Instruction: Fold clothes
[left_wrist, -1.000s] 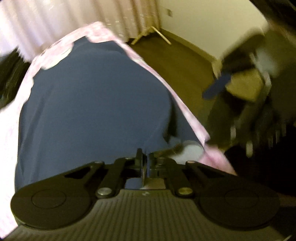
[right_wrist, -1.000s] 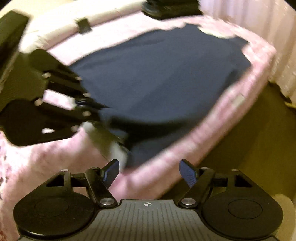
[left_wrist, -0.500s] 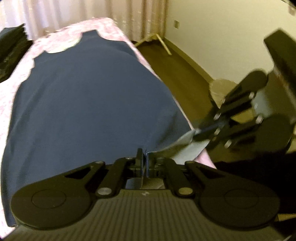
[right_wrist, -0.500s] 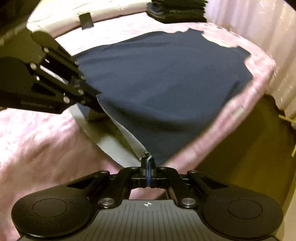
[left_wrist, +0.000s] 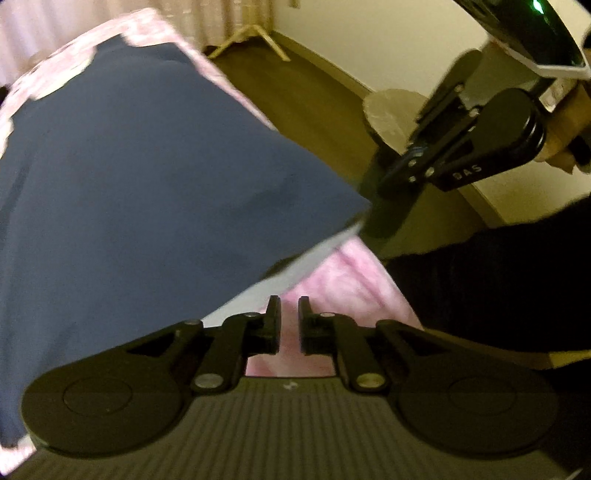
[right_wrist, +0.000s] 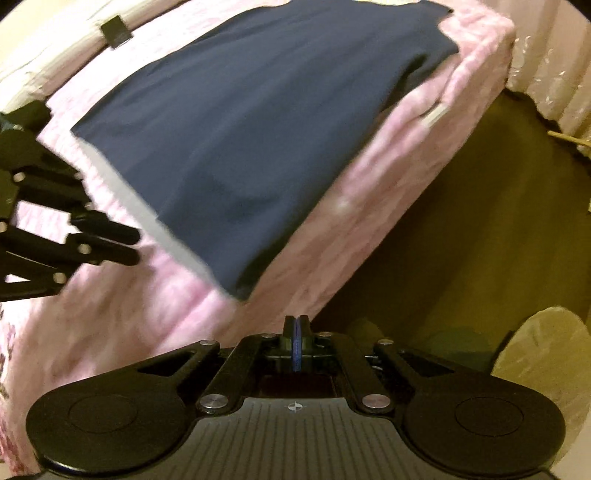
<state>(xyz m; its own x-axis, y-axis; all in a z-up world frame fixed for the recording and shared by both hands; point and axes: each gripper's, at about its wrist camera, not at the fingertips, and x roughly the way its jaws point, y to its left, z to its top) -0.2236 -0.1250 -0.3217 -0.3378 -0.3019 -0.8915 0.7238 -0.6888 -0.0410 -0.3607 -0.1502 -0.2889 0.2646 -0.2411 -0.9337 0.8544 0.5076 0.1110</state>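
Navy garment (right_wrist: 258, 122) lying flat along the bed (right_wrist: 369, 206) edge, hem at the near corner, now released: left hand-held gripper (left_wrist: 289, 325) opening with nothing between its jaws, right hand-held gripper (right_wrist: 295, 332) clenched empty, both previously pinching the hem, so this spread appears complete.

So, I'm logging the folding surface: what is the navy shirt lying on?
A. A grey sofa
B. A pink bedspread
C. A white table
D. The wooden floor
B: the navy shirt is spread flat on the pink bedspread, which shows all around its edges.
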